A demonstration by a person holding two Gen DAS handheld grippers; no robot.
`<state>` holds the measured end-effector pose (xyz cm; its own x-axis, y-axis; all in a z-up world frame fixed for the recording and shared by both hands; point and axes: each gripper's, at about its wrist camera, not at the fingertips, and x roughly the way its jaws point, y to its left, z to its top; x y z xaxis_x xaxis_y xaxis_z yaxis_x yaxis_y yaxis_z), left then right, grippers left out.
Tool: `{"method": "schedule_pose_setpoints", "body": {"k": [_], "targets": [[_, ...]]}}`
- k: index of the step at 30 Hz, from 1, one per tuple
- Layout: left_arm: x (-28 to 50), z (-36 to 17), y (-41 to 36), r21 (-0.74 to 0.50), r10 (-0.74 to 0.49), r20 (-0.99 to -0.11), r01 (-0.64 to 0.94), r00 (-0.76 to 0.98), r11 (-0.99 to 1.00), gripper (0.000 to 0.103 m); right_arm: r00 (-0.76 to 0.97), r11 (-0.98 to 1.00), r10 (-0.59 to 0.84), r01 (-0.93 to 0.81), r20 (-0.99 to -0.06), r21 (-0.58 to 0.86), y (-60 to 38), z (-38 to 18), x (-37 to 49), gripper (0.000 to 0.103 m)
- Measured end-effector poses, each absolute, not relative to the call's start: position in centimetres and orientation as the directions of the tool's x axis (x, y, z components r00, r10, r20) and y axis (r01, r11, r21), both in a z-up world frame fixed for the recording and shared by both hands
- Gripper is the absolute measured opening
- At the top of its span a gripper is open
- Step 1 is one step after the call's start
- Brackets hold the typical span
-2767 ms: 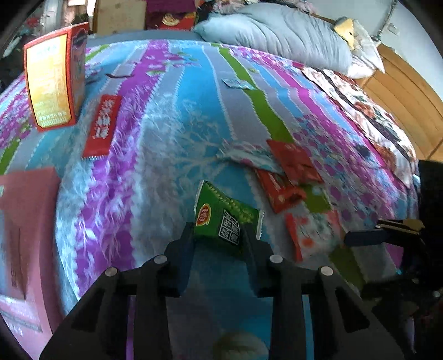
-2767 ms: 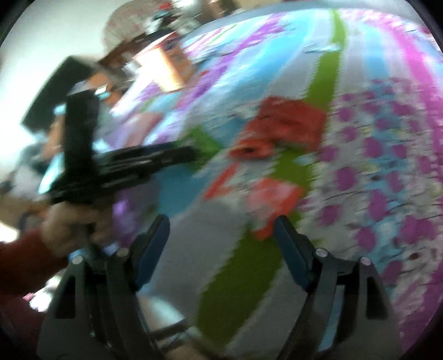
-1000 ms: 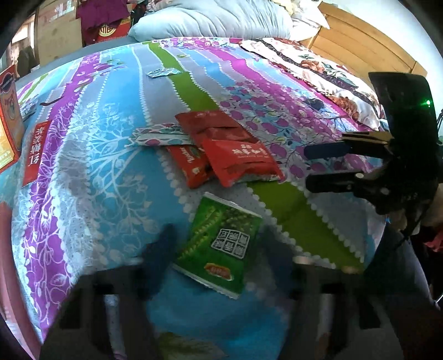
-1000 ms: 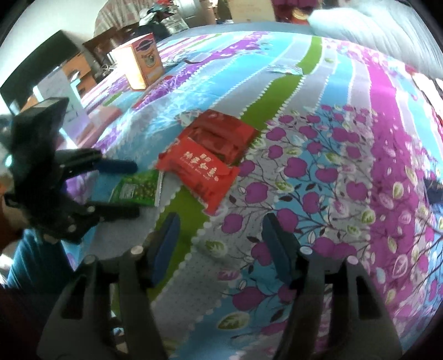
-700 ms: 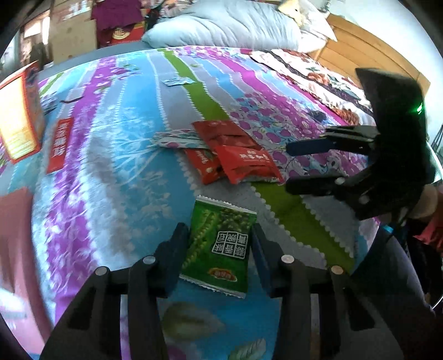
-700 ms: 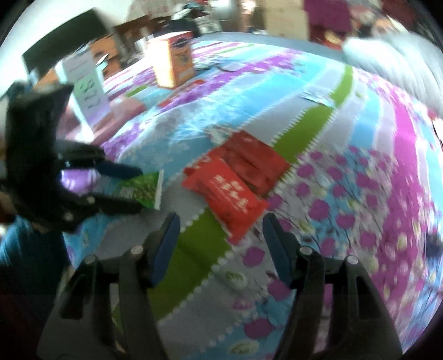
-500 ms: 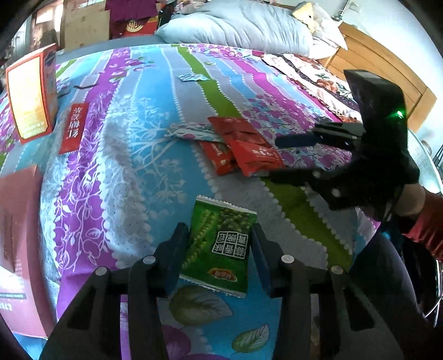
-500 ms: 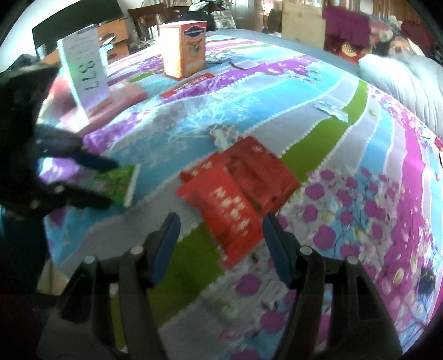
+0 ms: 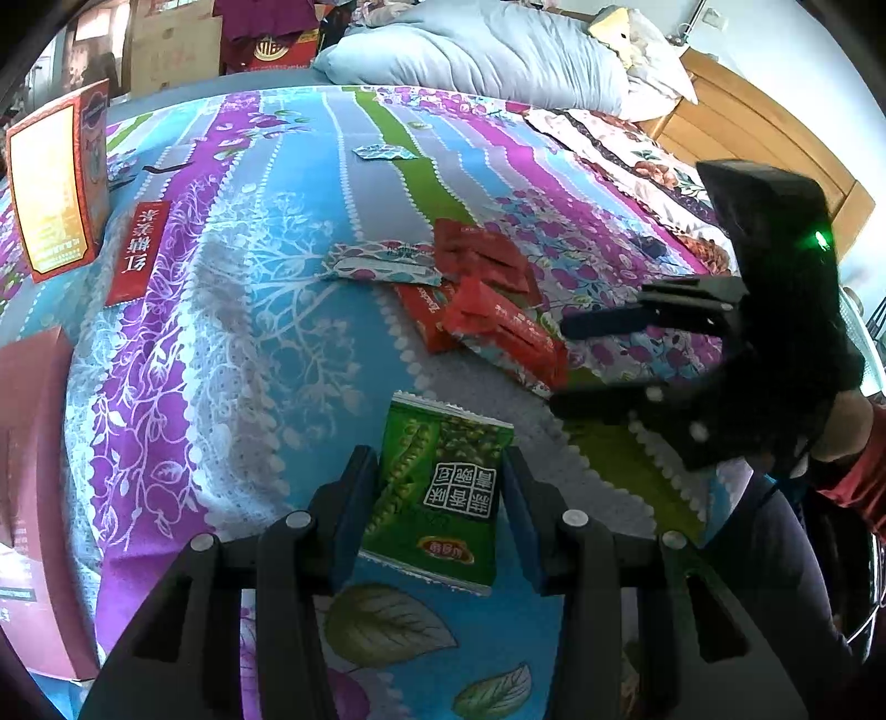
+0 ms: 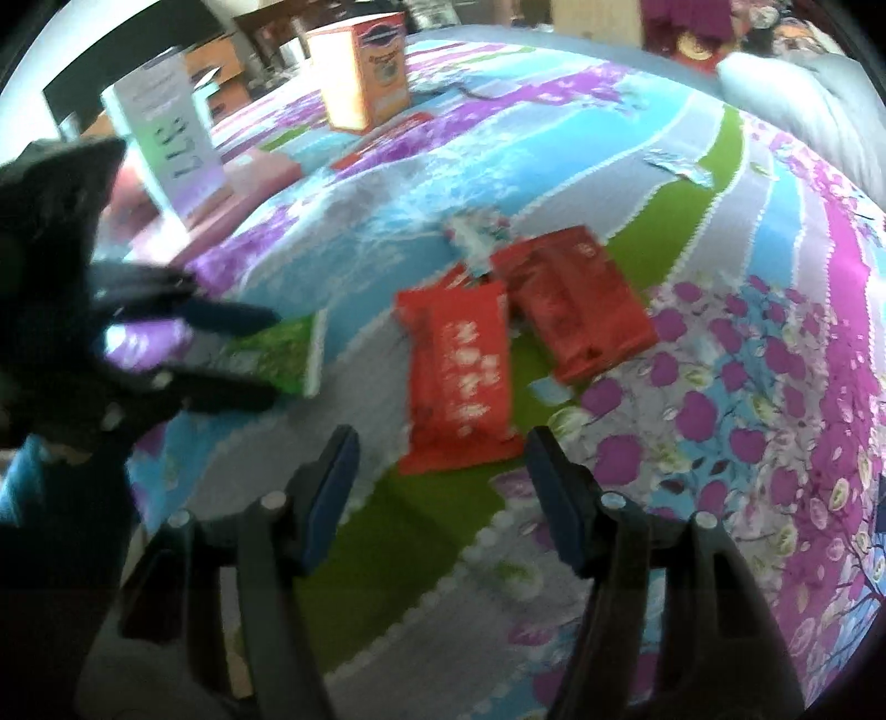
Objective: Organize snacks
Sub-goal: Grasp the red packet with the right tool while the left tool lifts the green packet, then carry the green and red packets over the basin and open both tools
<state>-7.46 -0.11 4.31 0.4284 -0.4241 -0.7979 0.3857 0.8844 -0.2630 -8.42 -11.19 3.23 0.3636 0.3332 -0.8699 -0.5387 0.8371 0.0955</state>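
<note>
My left gripper point(image 9: 440, 476) is shut on a green snack packet point(image 9: 443, 487) and holds it flat above the bed's near edge; the packet also shows in the right wrist view point(image 10: 277, 351). My right gripper point(image 10: 440, 454) is open and empty, just short of a bright red snack packet point(image 10: 459, 376). A darker red packet point(image 10: 570, 299) lies beside it, partly overlapped. In the left wrist view the red packets point(image 9: 498, 321) lie in a pile with a pale floral packet point(image 9: 382, 260), and the right gripper point(image 9: 559, 368) reaches in from the right.
The bedspread point(image 9: 277, 332) is striped in purple, blue and green. An orange box point(image 9: 55, 183) stands at far left, a flat red packet point(image 9: 138, 249) beside it. A pink box point(image 9: 27, 471) sits at the left edge. A white card point(image 10: 166, 144) stands upright. Pillows point(image 9: 487, 50) lie far back.
The left gripper has kept the green packet while swinging over the bed. The right gripper has come closer to the red packets, still open.
</note>
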Motion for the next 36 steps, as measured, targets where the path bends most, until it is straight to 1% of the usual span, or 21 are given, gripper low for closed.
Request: {"method": "schedule_pose_setpoints", "body": {"k": [5,8,9,10,11,15,19,26,31,33,36], "targets": [[-7.4,3.9,-0.1,-0.261,-0.417,-0.803,0.377,0.426,0.889,0.047,0.366,0.842,0.358,-0.524,-0.859,0.127,-10.2,2.6,-6.7,0.071],[-7.3,3.8,-0.1,-0.256,-0.409,-0.804,0.370,0.431,0.893,0.047,0.369,0.843,0.307,-0.534,-0.877,0.071,-9.1,1.6,-6.7,0.070],[-7.4,4.0,0.0,-0.251,-0.404,-0.803,0.366,0.439,0.896,0.047,0.385,0.847,0.288,-0.529,-0.877,0.046,-9.0,1.7,-6.9,0.062],[-7.4,4.2,0.0,-0.246,-0.400,-0.801,0.364,0.446,0.898,0.047,0.396,0.854,0.275,-0.520,-0.876,0.033,-9.1,1.8,-7.0,0.045],[-7.5,4.5,0.1,-0.242,-0.397,-0.797,0.362,0.455,0.900,0.047,0.402,0.861,0.274,-0.507,-0.874,0.037,-9.4,2.0,-7.1,0.040],[-7.9,6.6,0.3,-0.227,-0.392,-0.769,0.358,0.505,0.906,0.047,0.455,0.894,0.278,-0.445,-0.846,0.055,-10.6,3.9,-8.1,0.039],[-8.7,10.3,0.7,-0.186,-0.375,-0.719,0.357,0.585,0.915,0.047,0.531,0.916,0.267,-0.400,-0.804,0.040,-11.0,7.1,-9.2,0.038],[-10.8,18.1,3.2,-0.123,-0.321,-0.596,0.311,0.736,0.942,0.047,0.643,0.932,0.273,-0.361,-0.715,0.032,-9.1,13.8,-9.3,0.038],[-12.5,23.1,7.4,-0.106,-0.239,-0.516,0.215,0.823,0.971,0.047,0.694,0.911,0.346,-0.409,-0.632,0.049,-4.8,18.8,-8.7,0.038],[-13.2,24.8,10.0,-0.095,-0.184,-0.483,0.157,0.856,0.983,0.047,0.701,0.897,0.387,-0.437,-0.599,0.068,-2.6,20.7,-8.4,0.038],[-14.0,26.5,14.3,-0.091,-0.091,-0.460,0.055,0.883,0.994,0.047,0.696,0.863,0.449,-0.500,-0.560,0.071,1.4,23.0,-8.2,0.038]]}}
